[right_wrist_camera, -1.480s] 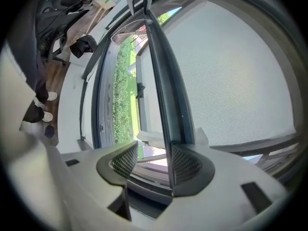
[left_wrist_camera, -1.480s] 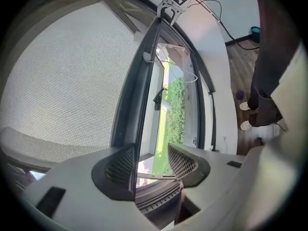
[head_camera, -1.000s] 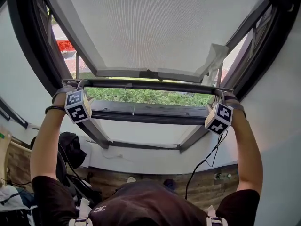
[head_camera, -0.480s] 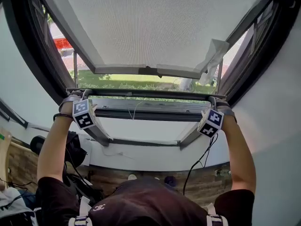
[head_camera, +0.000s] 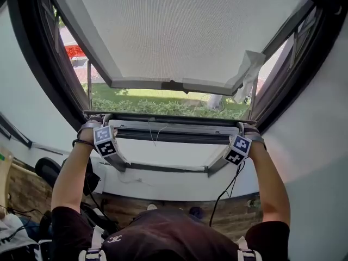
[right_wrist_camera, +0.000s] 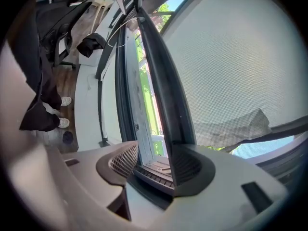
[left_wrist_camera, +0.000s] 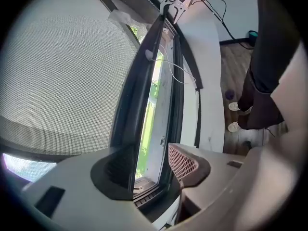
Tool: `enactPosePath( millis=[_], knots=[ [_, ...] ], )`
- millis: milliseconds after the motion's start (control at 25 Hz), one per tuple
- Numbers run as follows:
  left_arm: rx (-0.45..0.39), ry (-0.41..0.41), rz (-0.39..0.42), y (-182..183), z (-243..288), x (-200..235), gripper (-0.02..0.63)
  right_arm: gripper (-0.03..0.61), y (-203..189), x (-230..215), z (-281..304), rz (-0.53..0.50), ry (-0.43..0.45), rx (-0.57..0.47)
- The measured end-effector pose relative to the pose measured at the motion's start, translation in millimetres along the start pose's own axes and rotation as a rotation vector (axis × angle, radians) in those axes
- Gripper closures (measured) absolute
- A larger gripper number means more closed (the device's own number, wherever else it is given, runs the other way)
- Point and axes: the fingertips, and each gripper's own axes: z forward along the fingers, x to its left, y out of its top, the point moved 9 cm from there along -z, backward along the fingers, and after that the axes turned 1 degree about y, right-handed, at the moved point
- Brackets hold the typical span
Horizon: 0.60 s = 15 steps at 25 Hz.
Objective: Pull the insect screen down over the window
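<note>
The insect screen is a fine, pale grey woven mesh, taut and see-through, filling the head view from 10 to 2 o'clock. Through it show a grey-rimmed sash tilted outward, a crumpled white scrap at the sash's 3 o'clock corner, and green grass beneath. The mesh ends in a slim, dark, smooth pull bar running straight across the centre from 9 to 3 o'clock, just above the light grey lower rail of the window frame. In the gripper views only a narrow slit of green parts bar and rail. A thin white cord loops down from the bar near its middle. The left gripper straddles the bar's 9 o'clock end, the right gripper its 3 o'clock end. Both pairs of jaws stand apart with the bar between them. In the left gripper view the bar lies against the shaded pad at 9 o'clock and the grid-textured pad at 3 o'clock is clear of it; the right gripper view shows the mirror of this. A black cable curls down at 5 o'clock over a brown plank floor.
</note>
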Motion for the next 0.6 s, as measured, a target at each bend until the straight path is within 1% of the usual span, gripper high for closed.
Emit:
enactPosePath(
  millis=[240,600],
  knots=[
    [0.022,-0.057,-0.006,1,18,-18,0.400,0.347,-2,21,21,-0.015,0.028,0.028],
    [0.028,-0.073,-0.015,0,27,-26,0.397,0.347,-2,30,30,-0.015,0.027,0.031]
  ],
)
